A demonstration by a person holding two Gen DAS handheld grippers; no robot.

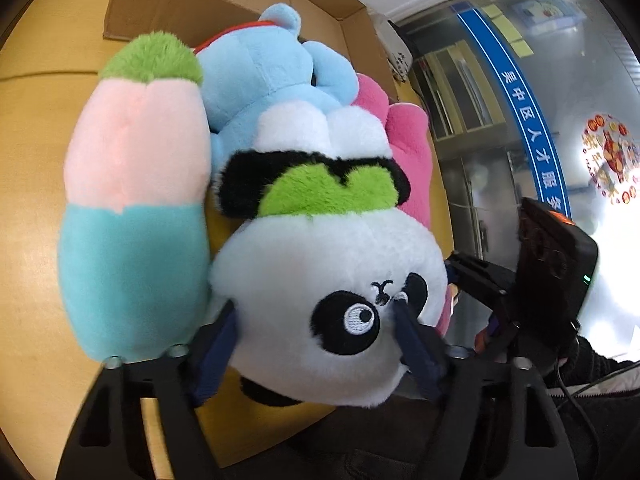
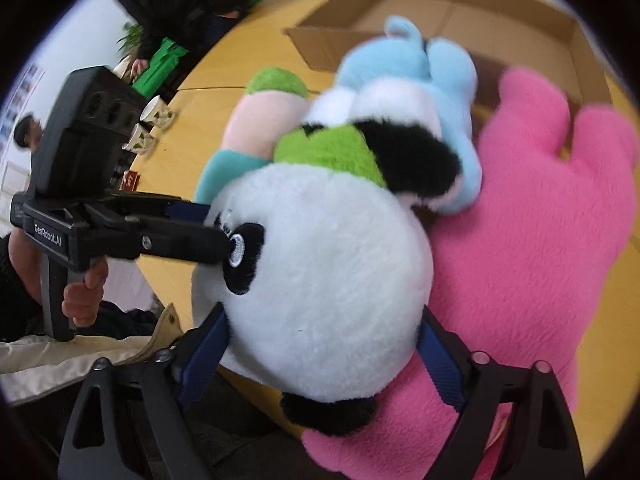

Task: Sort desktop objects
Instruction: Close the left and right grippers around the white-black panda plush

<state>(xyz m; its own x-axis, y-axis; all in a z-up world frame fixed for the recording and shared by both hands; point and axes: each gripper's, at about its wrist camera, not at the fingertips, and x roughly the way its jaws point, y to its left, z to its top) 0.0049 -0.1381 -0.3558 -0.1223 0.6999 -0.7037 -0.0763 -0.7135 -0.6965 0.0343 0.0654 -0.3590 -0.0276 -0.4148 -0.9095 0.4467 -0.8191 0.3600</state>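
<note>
A panda plush (image 1: 320,264) with a green and black patch lies face up on the yellow table (image 1: 32,168), on top of a pile of soft toys. My left gripper (image 1: 316,352) is shut on its white head, one pad at the cheek and one pressed in beside the eye. In the right wrist view the left gripper (image 2: 216,240) comes in from the left and dents the eye patch of the panda plush (image 2: 320,280). My right gripper (image 2: 320,352) is shut on the same head, its blue pads against both sides.
Under and beside the panda lie a pastel pink and teal plush (image 1: 136,200), a light blue plush (image 1: 272,76) and a big pink plush (image 2: 540,240). An open cardboard box (image 2: 480,12) stands behind them. Paper cups (image 2: 156,114) sit far left. A hand (image 2: 84,292) holds the left gripper.
</note>
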